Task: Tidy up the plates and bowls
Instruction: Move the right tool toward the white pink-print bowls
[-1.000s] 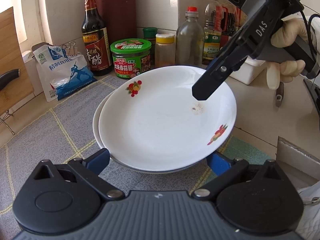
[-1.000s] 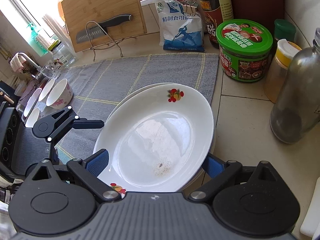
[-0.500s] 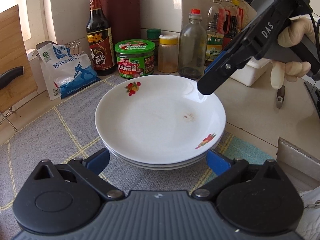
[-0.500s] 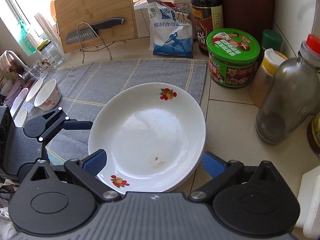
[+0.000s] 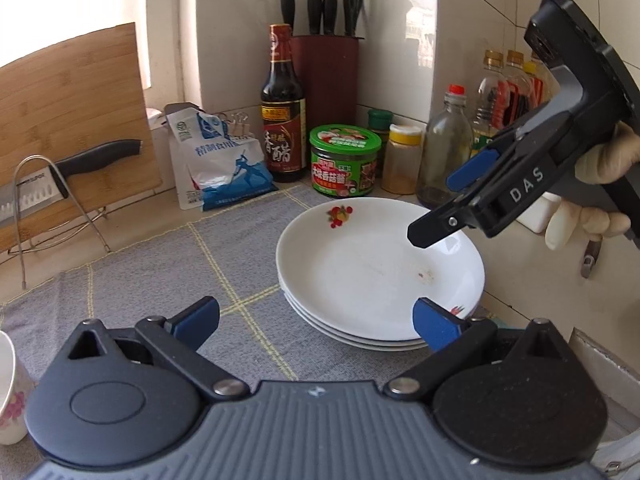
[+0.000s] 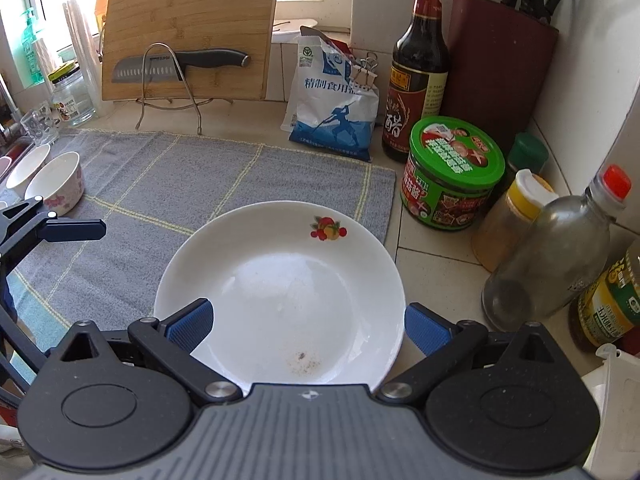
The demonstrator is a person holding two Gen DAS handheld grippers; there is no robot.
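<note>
Top plate (image 6: 280, 292) now flat and centred on the plate stack (image 5: 356, 336) at the grey mat's (image 6: 180, 184) right edge, no longer tilted, left gripper (image 5: 316, 320) and right gripper (image 6: 308, 320) both spread, empty, backed off; bowls (image 6: 56, 180) likely next.

Left gripper (image 5: 316, 318) hangs wide open near the plate stack (image 5: 380, 276); right gripper (image 5: 448, 204) hovers above it, empty.

Home kitchen: knife block (image 5: 328, 76), vinegar bottle (image 6: 418, 68), chopping board (image 6: 188, 28)
</note>
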